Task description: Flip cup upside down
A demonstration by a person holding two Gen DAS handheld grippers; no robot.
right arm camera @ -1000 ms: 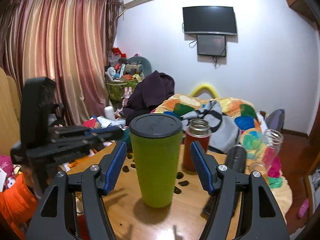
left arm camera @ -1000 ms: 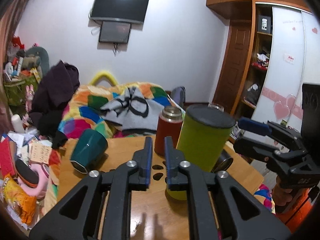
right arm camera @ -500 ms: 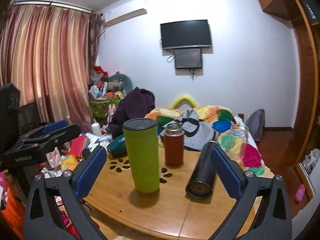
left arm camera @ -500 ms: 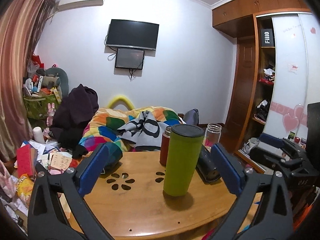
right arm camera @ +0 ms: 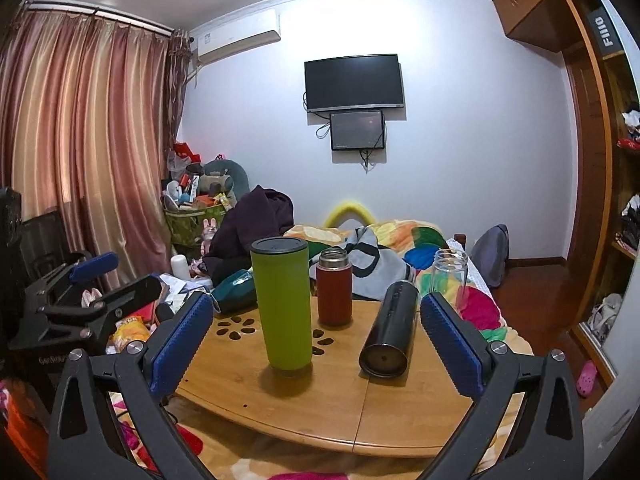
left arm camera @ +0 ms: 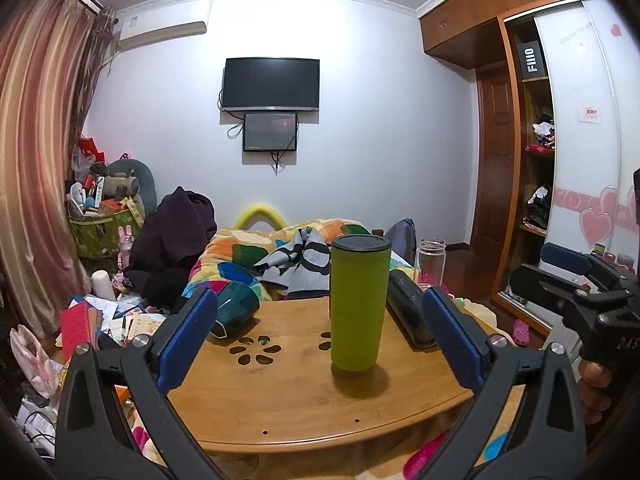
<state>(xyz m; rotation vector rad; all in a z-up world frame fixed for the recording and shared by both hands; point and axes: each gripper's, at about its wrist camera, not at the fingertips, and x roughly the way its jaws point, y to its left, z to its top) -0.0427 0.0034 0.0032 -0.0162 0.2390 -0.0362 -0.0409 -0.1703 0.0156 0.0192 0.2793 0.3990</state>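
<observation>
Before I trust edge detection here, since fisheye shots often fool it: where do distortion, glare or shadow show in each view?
Left wrist view: wardrobe bows with the fisheye, black corner vignetting, wall overexposed above the TV, soft shadow beside the green cup. Right wrist view: curtain curves, sheen on the table; focus looks sharp.

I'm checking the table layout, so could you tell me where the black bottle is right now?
In the right wrist view the black bottle lies on its side on the wooden table, right of the green cup and red flask.
</observation>
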